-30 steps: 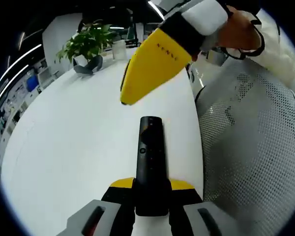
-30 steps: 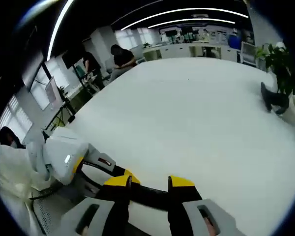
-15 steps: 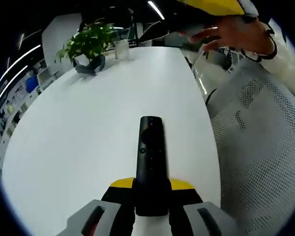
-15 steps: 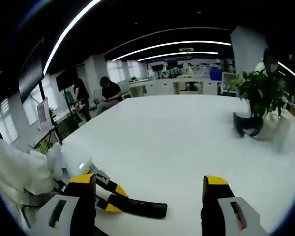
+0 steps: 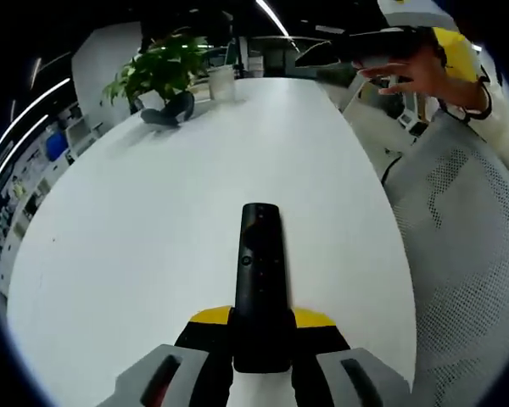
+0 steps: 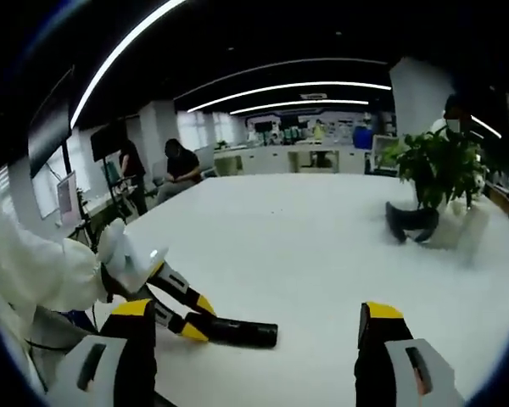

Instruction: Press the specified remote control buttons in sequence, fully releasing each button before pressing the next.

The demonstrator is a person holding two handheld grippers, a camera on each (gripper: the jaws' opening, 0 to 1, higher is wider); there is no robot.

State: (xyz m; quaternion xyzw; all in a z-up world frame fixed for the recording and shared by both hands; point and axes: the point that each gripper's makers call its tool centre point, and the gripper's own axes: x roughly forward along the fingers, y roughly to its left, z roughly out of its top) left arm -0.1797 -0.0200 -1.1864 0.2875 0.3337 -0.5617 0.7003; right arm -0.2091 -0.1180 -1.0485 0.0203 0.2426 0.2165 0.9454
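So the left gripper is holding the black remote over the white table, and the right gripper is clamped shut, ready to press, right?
Not quite: the right gripper is open, its jaws wide apart in the right gripper view. The left gripper does hold the remote over the table.

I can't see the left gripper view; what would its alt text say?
A black remote control is clamped between the left gripper's yellow-tipped jaws, pointing out over a white table. A potted plant stands at the far end, a mesh chair to the right.
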